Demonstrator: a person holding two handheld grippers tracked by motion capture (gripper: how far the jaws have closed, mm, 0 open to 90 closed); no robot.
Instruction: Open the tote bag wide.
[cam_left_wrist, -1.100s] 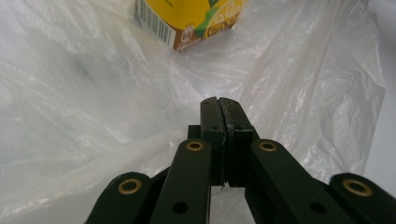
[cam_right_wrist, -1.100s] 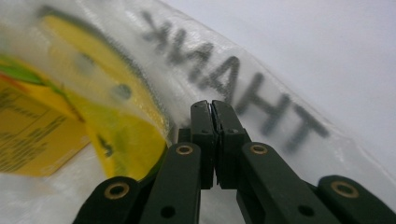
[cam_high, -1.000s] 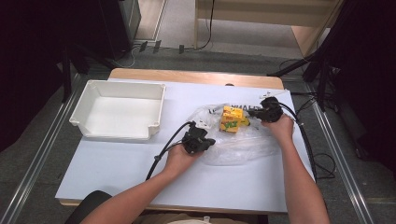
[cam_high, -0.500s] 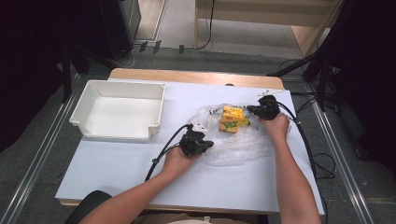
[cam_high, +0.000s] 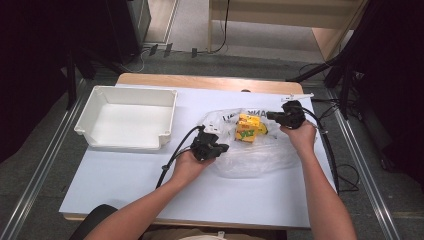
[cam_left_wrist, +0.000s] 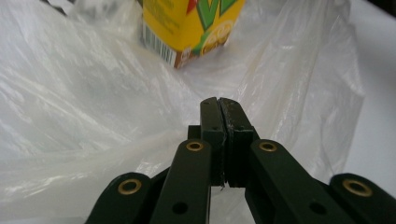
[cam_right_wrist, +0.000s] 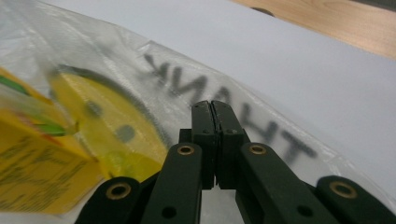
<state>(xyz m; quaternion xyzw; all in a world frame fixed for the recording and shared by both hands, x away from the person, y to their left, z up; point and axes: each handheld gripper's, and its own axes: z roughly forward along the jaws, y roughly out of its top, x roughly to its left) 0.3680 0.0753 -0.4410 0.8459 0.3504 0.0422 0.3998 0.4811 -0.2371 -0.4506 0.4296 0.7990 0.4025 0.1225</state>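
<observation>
A clear plastic bag (cam_high: 260, 155) printed with black letters lies on the white table, and yellow juice cartons (cam_high: 248, 127) sit inside it. My left gripper (cam_high: 223, 148) is at the bag's left edge, its jaws pressed together on a fold of the film (cam_left_wrist: 70, 93). A yellow carton (cam_left_wrist: 187, 23) lies just beyond the left gripper (cam_left_wrist: 218, 100). My right gripper (cam_high: 270, 116) is at the bag's far right edge, shut on the film. The lettering on the bag (cam_right_wrist: 261, 121) lies past the right gripper (cam_right_wrist: 211, 103), and a carton (cam_right_wrist: 37, 172) lies to its left.
An empty white tray (cam_high: 120, 146) stands at the table's left. A bare wooden strip (cam_high: 200, 81) runs along the far edge. Black cables trail from both grippers; the right one runs off the table's right side (cam_high: 327, 150).
My right gripper has shifted slightly with the bag's far edge. The left hand has kept still.
</observation>
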